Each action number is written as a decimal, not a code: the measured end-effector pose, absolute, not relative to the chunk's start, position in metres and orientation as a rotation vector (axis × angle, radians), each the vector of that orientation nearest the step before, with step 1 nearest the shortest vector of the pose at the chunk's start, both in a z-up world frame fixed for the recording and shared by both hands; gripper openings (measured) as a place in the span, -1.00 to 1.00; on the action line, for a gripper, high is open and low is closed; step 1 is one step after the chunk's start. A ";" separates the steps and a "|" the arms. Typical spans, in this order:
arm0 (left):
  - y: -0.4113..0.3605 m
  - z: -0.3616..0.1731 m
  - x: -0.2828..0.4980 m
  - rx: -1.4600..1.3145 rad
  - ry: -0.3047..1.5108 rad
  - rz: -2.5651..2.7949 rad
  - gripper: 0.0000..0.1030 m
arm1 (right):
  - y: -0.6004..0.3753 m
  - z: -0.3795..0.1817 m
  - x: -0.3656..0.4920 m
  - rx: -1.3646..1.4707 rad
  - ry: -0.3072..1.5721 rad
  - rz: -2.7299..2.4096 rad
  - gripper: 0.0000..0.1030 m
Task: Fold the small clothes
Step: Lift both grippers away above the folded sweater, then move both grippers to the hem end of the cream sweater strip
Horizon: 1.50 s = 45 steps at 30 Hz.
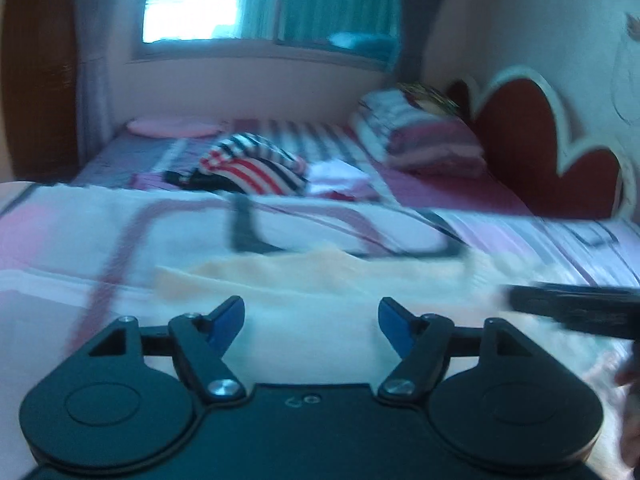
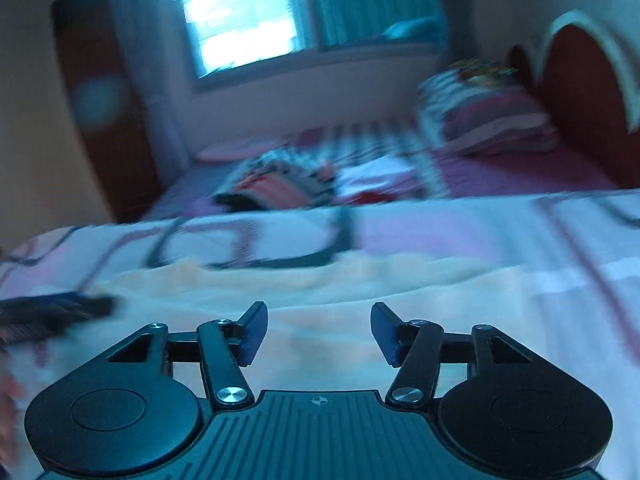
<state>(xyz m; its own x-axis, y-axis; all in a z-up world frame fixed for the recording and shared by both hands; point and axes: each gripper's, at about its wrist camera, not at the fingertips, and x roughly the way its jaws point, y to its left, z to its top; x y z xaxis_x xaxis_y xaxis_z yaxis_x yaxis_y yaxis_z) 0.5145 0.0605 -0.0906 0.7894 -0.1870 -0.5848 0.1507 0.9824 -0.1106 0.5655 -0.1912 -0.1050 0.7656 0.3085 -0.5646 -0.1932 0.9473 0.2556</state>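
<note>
Bed (image 1: 460, 196) fills both views, covered by a white-pink sheet (image 1: 80, 240) with dark line pattern. Landmark: the cream cloth (image 1: 304, 280), one piece, pale peach, soft, lying mostly flat on the sheet with a wavy far edge; heavy blur, so finer detail can't be read.

Beyond the cloth, toward the window (image 1: 192, 0): one pile of clothes (image 1: 256, 164), red/white/navy stripes on top, a white piece just right of it. Right of that, two stacked pillows (image 1: 424, 140) against a red headboard (image 1: 532, 152).

Two grippers. Left gripper (image 1: 311, 326) sits over the cloth's near part, blue pads apart, nothing between them, only cloth showing underneath. Right gripper (image 2: 319, 332), same story: pads apart, empty, cloth below and ahead. Each gripper shows as a dark blur at the other view's edge, at the cloth's side.
</note>
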 end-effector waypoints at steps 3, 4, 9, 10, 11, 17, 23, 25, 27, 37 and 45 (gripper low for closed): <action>0.048 -0.100 0.510 -0.076 0.669 -0.194 0.38 | -0.164 -0.114 0.568 0.122 0.683 0.339 0.07; 0.051 -0.105 0.510 -0.070 0.682 -0.189 0.38 | -0.162 -0.120 0.569 0.109 0.703 0.343 0.05; 0.086 -0.113 0.494 -0.020 0.669 -0.105 0.39 | -0.211 -0.125 0.559 0.120 0.700 0.176 0.02; 0.093 -0.115 0.494 -0.011 0.676 -0.085 0.40 | -0.228 -0.125 0.556 0.124 0.701 0.117 -0.06; 0.100 -0.115 0.492 -0.025 0.673 -0.099 0.40 | -0.243 -0.126 0.553 0.141 0.705 0.096 -0.17; 0.091 -0.095 0.475 -0.015 0.642 -0.097 0.39 | -0.259 -0.107 0.535 0.157 0.682 0.118 -0.33; 0.069 -0.105 0.463 0.032 0.677 -0.108 0.43 | -0.239 -0.111 0.502 0.064 0.685 0.210 -0.33; 0.076 -0.111 0.463 0.024 0.684 -0.079 0.47 | -0.245 -0.119 0.500 0.053 0.686 0.154 -0.34; 0.080 -0.114 0.462 0.039 0.681 -0.072 0.48 | -0.264 -0.123 0.500 0.068 0.676 0.035 -0.33; 0.067 -0.112 0.467 0.112 0.717 -0.006 0.64 | -0.290 -0.124 0.501 0.130 0.692 0.102 -0.33; 0.060 -0.103 0.465 0.121 0.771 0.075 0.66 | -0.296 -0.124 0.508 0.123 0.760 0.143 -0.33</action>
